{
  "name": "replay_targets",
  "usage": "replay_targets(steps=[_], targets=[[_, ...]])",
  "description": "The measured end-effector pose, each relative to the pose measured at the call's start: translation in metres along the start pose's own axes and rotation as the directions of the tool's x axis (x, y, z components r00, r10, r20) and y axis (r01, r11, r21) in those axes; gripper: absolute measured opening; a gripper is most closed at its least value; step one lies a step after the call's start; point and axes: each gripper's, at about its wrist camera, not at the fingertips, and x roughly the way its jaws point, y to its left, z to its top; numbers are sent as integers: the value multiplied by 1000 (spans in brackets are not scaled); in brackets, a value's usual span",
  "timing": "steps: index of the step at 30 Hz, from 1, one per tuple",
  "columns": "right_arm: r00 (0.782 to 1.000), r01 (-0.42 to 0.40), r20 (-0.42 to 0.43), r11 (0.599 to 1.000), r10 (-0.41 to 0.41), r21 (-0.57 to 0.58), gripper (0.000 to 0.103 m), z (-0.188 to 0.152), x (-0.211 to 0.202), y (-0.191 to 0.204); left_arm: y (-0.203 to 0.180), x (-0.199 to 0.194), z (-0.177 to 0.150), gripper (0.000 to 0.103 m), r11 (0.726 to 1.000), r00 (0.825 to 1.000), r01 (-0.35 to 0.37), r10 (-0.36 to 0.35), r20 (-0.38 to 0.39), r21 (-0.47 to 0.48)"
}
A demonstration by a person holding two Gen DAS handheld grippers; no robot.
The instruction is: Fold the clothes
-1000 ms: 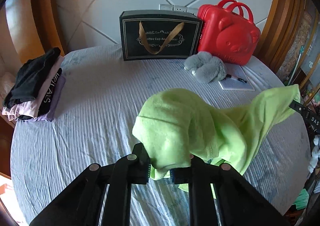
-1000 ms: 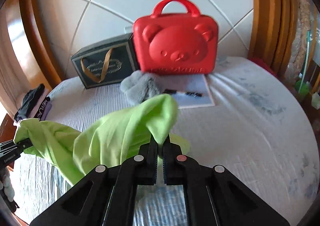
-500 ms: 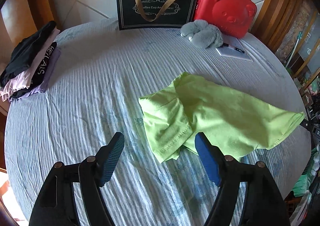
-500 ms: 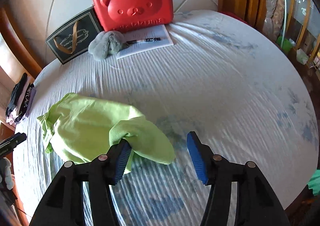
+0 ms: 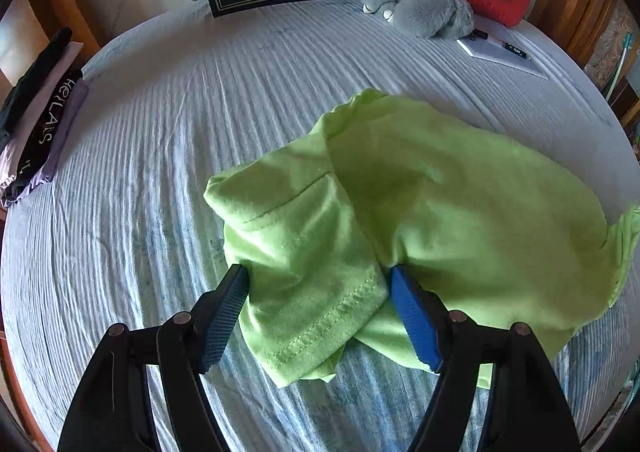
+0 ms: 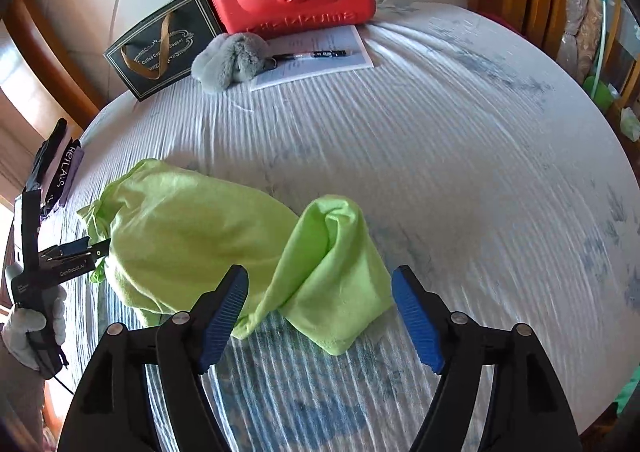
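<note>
Pale blue-white ribbed cloth covers the round table (image 5: 160, 156), which stands against a white tiled wall with wooden trim, and the lime-green cotton T-shirt (image 5: 420, 212) lies crumpled near the table's front, between the two tools. The left hand-held gripper (image 5: 320, 316) has its blue-padded jaws spread wide on either side of the stitched sleeve hem, holding nothing; the right hand-held gripper (image 6: 320, 312) is likewise spread, straddling a raised, bunched flap of the same shirt without pinching it. By the look of it the task sits at a re-grasp between laying the garment down and making a fold: the shirt is neither flat nor squared. The next move probably calls for each tool to close on a clean edge, the sleeve hem on the left and the loose flap on the right, then pull outward to smooth the fabric before folding. Compared with half a second ago, both tools have come forward and lower, so that cloth now lies between jaws that then stood short of it; a second ago both were clamped on the shirt and held it in the air. A stack of dark and lilac folded clothes (image 5: 36, 120) rests at the far left edge.
</note>
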Motion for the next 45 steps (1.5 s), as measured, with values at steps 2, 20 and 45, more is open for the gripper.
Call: replay_targets(steps=[2, 20, 45], targets=[[1000, 23, 17, 999, -23, -35, 74, 7, -1, 5, 1, 3, 1, 52, 1000, 1000, 20, -20, -9, 6], [933, 7, 359, 998, 17, -66, 6, 96, -103, 6, 78, -135, 85, 8, 999, 951, -11, 27, 308, -52], [999, -51, -17, 998, 50, -31, 35, 7, -45, -25, 123, -74, -35, 54, 997, 998, 49, -46, 38, -63]])
